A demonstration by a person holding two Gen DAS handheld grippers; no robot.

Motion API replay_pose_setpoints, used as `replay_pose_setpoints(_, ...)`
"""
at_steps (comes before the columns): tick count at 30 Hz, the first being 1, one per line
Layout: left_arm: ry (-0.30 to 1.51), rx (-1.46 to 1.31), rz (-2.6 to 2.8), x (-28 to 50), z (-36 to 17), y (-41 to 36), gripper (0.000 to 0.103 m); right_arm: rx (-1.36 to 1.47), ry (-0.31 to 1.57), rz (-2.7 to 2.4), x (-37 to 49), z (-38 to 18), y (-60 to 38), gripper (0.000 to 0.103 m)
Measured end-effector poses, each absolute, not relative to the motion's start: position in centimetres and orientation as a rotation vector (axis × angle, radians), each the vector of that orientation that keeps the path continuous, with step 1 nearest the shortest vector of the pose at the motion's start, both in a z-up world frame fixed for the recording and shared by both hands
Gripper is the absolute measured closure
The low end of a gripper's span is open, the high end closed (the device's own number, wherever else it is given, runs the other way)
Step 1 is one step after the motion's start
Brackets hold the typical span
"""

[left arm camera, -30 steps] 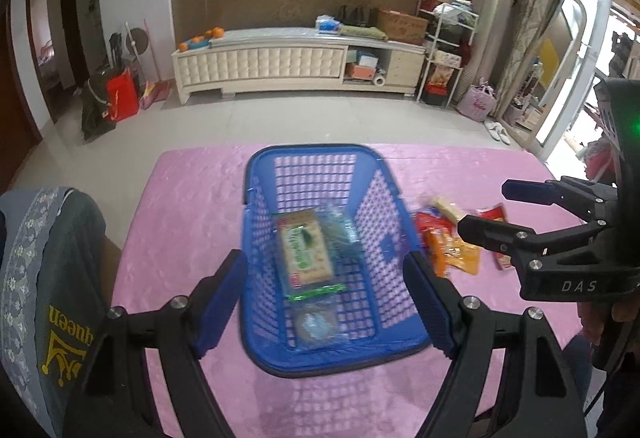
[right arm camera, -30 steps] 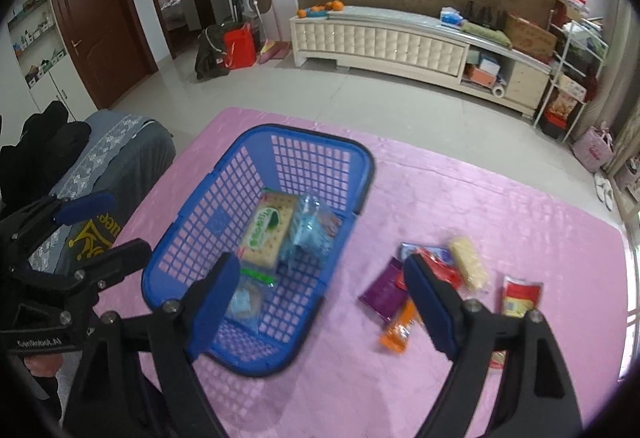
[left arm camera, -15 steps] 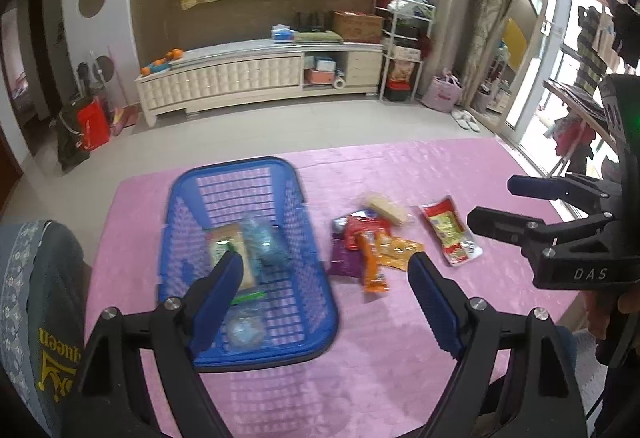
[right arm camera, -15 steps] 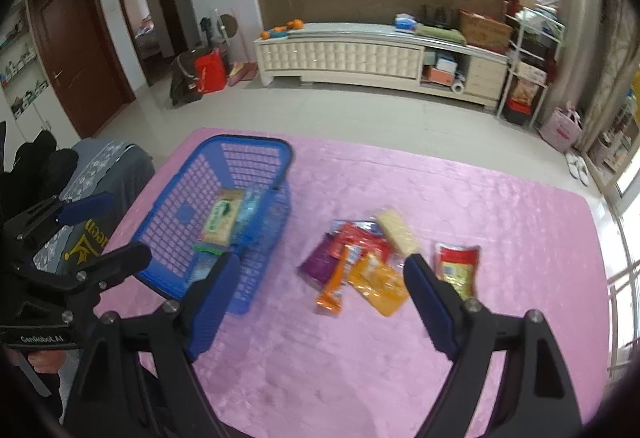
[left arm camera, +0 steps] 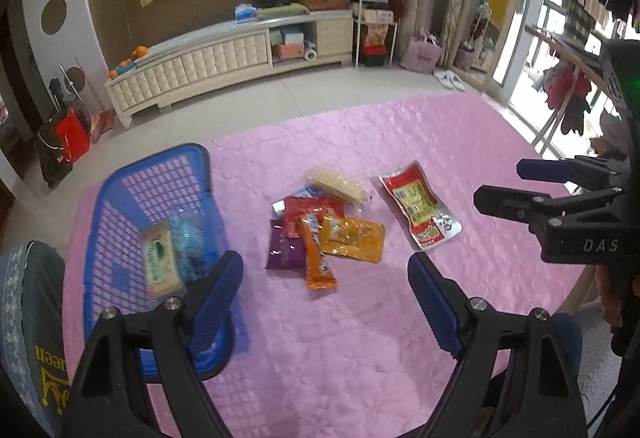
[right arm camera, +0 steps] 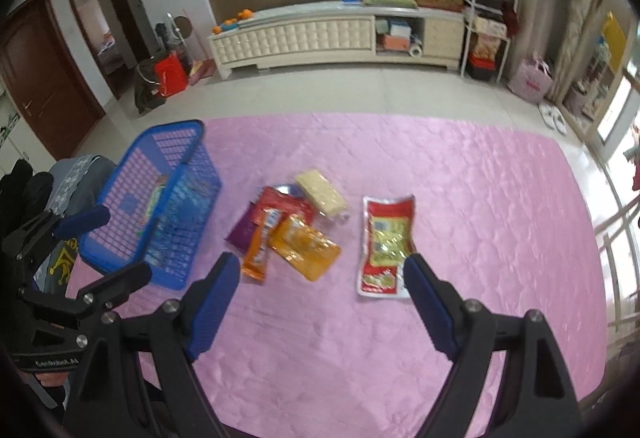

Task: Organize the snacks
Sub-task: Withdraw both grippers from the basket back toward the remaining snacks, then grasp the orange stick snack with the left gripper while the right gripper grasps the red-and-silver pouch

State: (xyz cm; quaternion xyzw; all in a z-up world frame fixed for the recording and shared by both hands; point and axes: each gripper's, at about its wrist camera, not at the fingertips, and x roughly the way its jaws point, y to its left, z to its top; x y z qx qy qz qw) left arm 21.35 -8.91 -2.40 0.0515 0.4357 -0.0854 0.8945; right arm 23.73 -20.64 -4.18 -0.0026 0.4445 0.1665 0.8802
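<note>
Both hand-held grippers, left gripper and right gripper, hover level with jaws spread wide, empty, above the pink quilted tablecloth. Loose snack packets lie heaped beside the blue plastic lattice basket.

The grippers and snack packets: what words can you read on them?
"DAS": on the right gripper body.
"GenRobot.AI": on the left gripper body, small.
The red pouch, green packet and other snack packets: print too blurred to read.
</note>
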Motion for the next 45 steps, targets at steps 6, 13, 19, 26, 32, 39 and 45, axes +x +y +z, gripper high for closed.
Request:
replay_pose_setpoints(6, 0.986, 0.09, -0.167, 23.1, -4.9, -10.7, 0.02, 0.056, 1.03, 0.313, 25.7, -7.1, -23.5, 0.016)
replay_pose_setpoints(13, 1.076, 0.068, -0.122, 26.0, -8.0, -11.5, 0.02, 0.11, 1.137, 0.286, 28.9, -10.3, -25.5, 0.016)
replay_pose_setpoints(19, 1.144, 0.051, -0.074, 28.8, -10.8, -11.4, 0.02, 0.024, 1.183, 0.3, 31.5, -12.8, -25.0, 0.016)
replay_pose_setpoints(26, 1.171, 0.117, -0.017, 31.0, -13.8, -11.0, 0.02, -0.003, 1.217, 0.306, 34.4, -16.0, -24.9, 0.016)
replay_pose_setpoints(32, 1.208, 0.117, 0.004, 32.7, -15.9, -9.8, 0.02, -0.019, 1.236, 0.316, 36.2, -17.8, -24.2, 0.016)
replay_pose_setpoints(39, 1.244, 0.116, 0.007, 34.5, -17.5, -9.3, 0.026, -0.027, 1.277, 0.303, 37.4, -19.3, -23.3, 0.016)
replay_pose_setpoints(45, 1.298, 0.092, -0.003, 35.4, -19.2, -9.0, 0.057, -0.061, 1.263, 0.305, 37.5, -19.5, -23.3, 0.016)
